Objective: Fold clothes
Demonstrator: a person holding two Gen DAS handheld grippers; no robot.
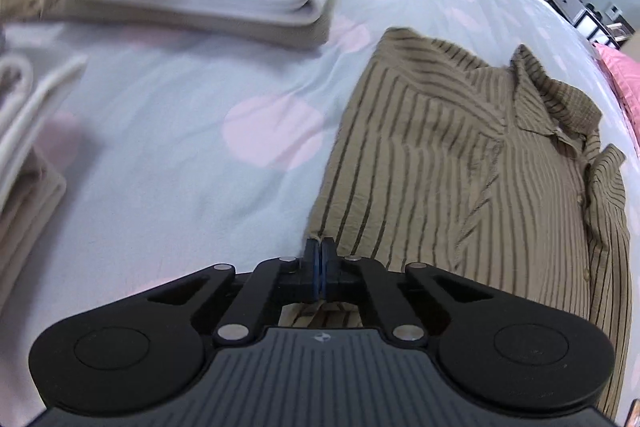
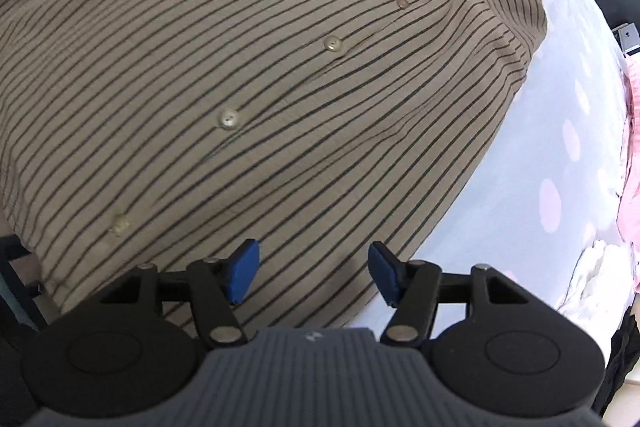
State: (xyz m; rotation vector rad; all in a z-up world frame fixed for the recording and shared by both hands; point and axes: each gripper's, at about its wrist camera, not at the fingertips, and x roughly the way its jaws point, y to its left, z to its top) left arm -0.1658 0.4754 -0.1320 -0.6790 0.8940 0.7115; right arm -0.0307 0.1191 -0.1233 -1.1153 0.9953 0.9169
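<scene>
Striped shirt (image 1: pixel 460 163), right of frame, on bed (image 1: pixel 180 155). Left claw (image 1: pixel 320 251) clenched on its hem corner. Right claw (image 2: pixel 314 273) released above shirt.

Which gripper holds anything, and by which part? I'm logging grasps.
The left gripper is shut on the striped shirt, pinching its bottom corner. The right gripper is open above the shirt, holding nothing.

A tan button-up shirt with thin dark stripes (image 1: pixel 460 163) lies face up and buttoned on the pale bed sheet with pink dots (image 1: pixel 180 155), its sides tucked in to a narrow panel, collar at the far end. Its near hem corner is pinched in the left hand-held gripper (image 1: pixel 320 247).
</scene>
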